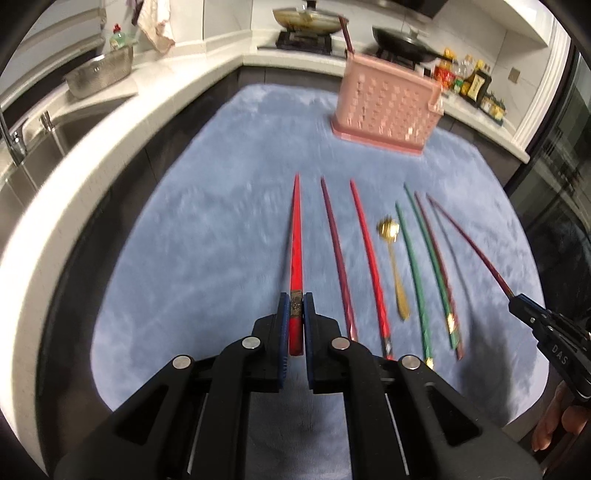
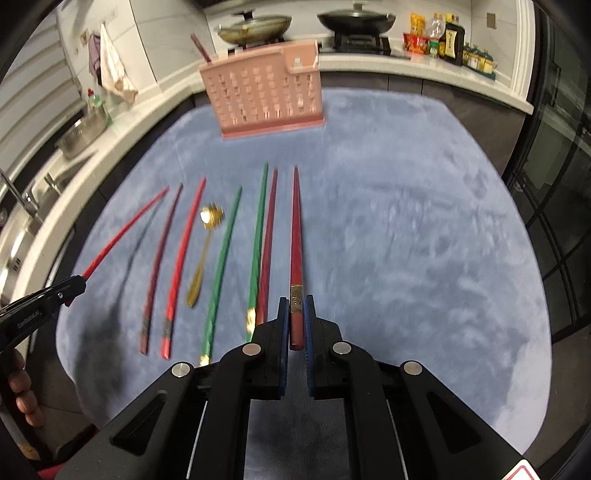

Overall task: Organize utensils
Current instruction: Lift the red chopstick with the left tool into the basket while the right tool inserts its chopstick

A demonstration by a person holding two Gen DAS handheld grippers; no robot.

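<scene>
My left gripper [image 1: 296, 301] is shut on the thick end of a bright red chopstick [image 1: 296, 236], held above the blue mat; it also shows at the left of the right wrist view [image 2: 75, 282]. My right gripper [image 2: 296, 302] is shut on a dark red chopstick [image 2: 296, 229]; it also shows at the right of the left wrist view [image 1: 515, 300]. Between them on the mat lie several red, maroon and green chopsticks [image 1: 413, 258] and a gold spoon [image 1: 393, 266]. A pink perforated utensil holder [image 1: 388, 107] stands at the far end with one dark chopstick [image 1: 346, 35] in it.
The blue fuzzy mat [image 2: 406, 240] covers the table. A white counter [image 1: 110, 122] curves round it, with a sink [image 1: 33, 155], a steel basin [image 1: 99, 74], two pans [image 2: 255, 26] on the stove and bottles [image 2: 450, 40] at the far right.
</scene>
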